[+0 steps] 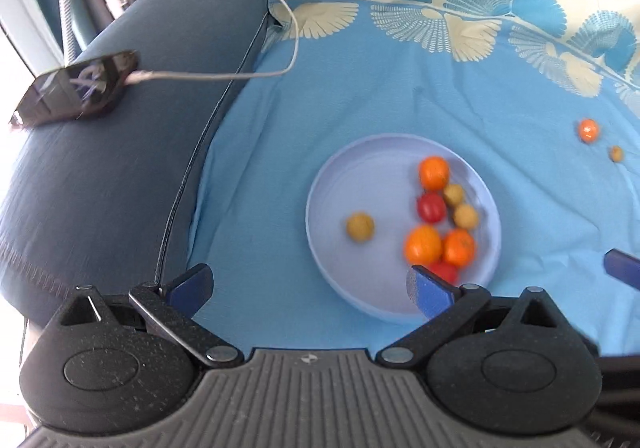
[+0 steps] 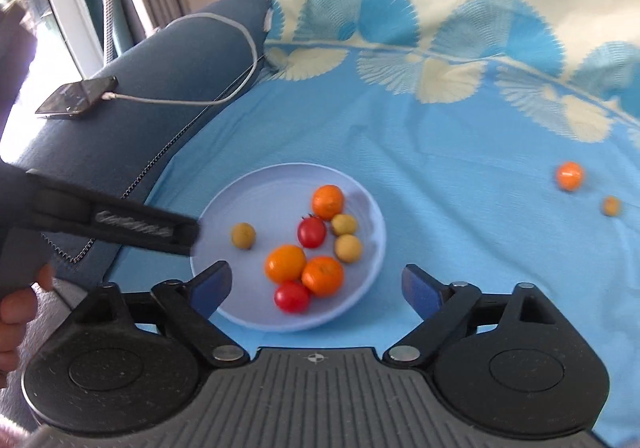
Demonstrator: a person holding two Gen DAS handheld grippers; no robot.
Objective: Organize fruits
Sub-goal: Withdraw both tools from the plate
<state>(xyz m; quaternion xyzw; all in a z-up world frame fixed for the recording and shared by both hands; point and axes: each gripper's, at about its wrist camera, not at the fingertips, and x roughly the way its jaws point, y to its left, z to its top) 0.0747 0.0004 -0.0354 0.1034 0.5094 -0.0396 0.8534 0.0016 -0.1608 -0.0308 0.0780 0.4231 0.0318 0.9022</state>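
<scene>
A pale lilac plate [image 1: 320, 183] [image 2: 260, 195] lies on the blue cloth. It holds several fruits: oranges [image 2: 285, 263], red tomatoes [image 2: 311, 232] and small yellow-brown fruits [image 2: 243, 235]. One small yellow fruit [image 1: 360, 226] sits apart on the plate's left. Off the plate at the right lie a loose orange [image 1: 588, 130] [image 2: 569, 175] and a small brown fruit [image 1: 616, 153] [image 2: 611, 205]. My left gripper [image 1: 310, 284] stands open at the plate's near-left rim, nothing between its fingers. My right gripper [image 2: 318, 282] hangs open over the plate's near side, its pads apart from the fruit.
A dark phone [image 1: 76, 87] [image 2: 78, 99] with a white cable [image 1: 240, 75] rests on the navy cushion [image 1: 100, 187] at the left. The blue cloth [image 1: 360, 87] with a fan pattern stretches back and right. A hand [image 2: 16, 308] shows at the lower left.
</scene>
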